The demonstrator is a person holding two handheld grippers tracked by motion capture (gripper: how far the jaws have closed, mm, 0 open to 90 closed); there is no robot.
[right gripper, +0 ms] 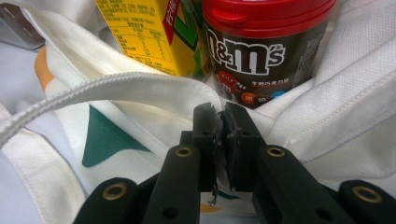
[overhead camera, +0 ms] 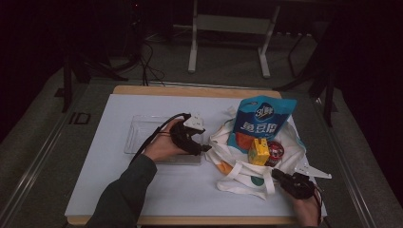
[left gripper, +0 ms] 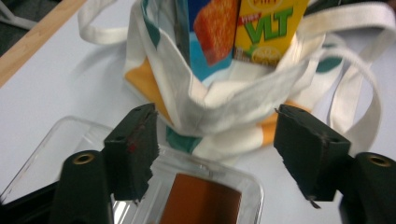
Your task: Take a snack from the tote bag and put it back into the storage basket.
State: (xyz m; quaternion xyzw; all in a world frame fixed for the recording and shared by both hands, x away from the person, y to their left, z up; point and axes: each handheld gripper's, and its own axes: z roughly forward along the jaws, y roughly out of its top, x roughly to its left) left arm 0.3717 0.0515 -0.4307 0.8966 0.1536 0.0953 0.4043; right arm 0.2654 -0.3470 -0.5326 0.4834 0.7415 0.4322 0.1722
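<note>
A white tote bag [overhead camera: 247,176] with green and orange patches lies on the white mat, right of centre. It holds a blue snack bag [overhead camera: 261,121], a yellow juice box [overhead camera: 259,152] and a red-lidded M&M's can [overhead camera: 276,151]. My left gripper [overhead camera: 206,148] sits at the bag's left edge. In the left gripper view its jaws stand open around the bag's rim [left gripper: 233,105] without pressing it. My right gripper [overhead camera: 276,174] is at the bag's near right side, shut on a fold of the bag's cloth [right gripper: 299,126] just below the can [right gripper: 261,51] and juice box [right gripper: 140,32].
A clear plastic tray [overhead camera: 140,133] lies on the mat under my left hand; something brown-orange [left gripper: 201,200] shows in it. The bag's loose handles [left gripper: 359,93] trail on the mat. The mat [overhead camera: 180,190] covers a wooden tabletop; a table frame [overhead camera: 228,28] stands beyond on the floor.
</note>
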